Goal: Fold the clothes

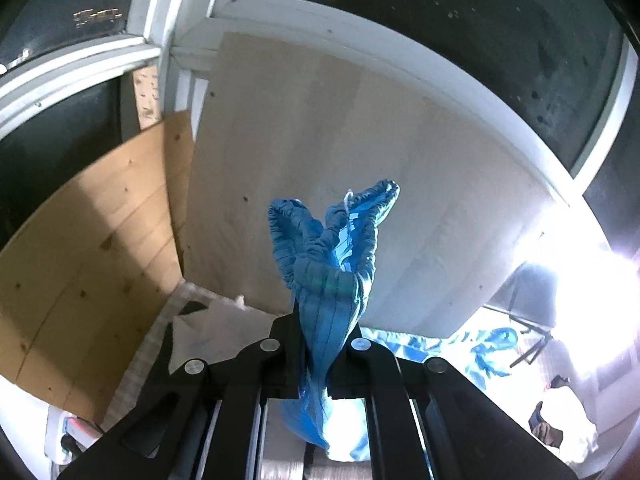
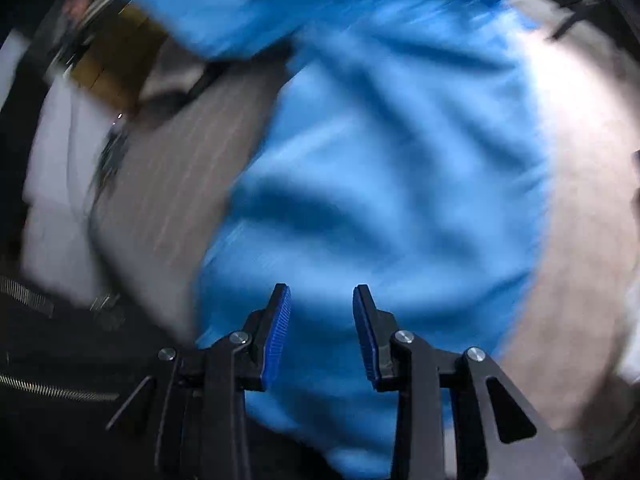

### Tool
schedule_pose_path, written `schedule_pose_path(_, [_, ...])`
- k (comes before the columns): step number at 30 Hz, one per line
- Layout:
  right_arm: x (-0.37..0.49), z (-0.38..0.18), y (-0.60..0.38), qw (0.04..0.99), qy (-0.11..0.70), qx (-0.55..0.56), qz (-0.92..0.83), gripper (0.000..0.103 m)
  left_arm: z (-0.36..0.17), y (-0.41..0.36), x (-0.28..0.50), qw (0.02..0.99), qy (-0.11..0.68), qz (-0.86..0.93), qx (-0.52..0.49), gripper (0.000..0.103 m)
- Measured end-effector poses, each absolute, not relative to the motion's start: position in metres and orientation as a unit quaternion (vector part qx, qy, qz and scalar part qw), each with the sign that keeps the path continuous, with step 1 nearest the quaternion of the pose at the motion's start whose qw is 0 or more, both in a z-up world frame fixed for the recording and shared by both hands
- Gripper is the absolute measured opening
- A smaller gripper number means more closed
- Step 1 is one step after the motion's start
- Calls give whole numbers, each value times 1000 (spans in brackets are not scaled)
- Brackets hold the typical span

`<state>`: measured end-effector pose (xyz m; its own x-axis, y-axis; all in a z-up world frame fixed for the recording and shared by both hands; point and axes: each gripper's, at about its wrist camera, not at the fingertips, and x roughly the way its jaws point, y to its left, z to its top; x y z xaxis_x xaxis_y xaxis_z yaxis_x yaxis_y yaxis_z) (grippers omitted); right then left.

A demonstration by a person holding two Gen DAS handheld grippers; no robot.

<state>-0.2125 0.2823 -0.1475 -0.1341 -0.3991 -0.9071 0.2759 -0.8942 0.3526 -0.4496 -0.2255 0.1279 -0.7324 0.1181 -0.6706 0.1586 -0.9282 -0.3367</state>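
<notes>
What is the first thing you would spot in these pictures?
The bright blue garment: the left gripper has its jaws shut on a bunched part with an elastic edge, held up in front of pale wooden boards. In the right wrist view the same blue cloth spreads, blurred, over a grey surface, with the right gripper above it, jaws apart and nothing between them. A glaring light shines at the right.

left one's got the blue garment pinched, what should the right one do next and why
Probably bring the right hand-held gripper down and close on the blue garment just ahead: its pads stand apart with nothing between, while the left hand-held gripper pinches the bunched elastic end.
</notes>
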Motion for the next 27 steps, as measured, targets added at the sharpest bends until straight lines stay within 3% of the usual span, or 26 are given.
schedule_pose_path(7, [-169,-173,202,283,-19,638,-716,41,120,-213,-437,-12,177,-908,378,5])
schedule_pose_path(18, [-158,-195,164,231,40,627,-743,42,135,-248,-406,3,173,-911,375,5])
schedule_pose_path(21, [-150,-201,147,213,96,616,-753,50,132,-253,-399,7,182,-909,374,5])
schedule_pose_path(27, [-141,-209,129,166,158,600,-767,50,122,-258,-397,-19,193,-904,382,5])
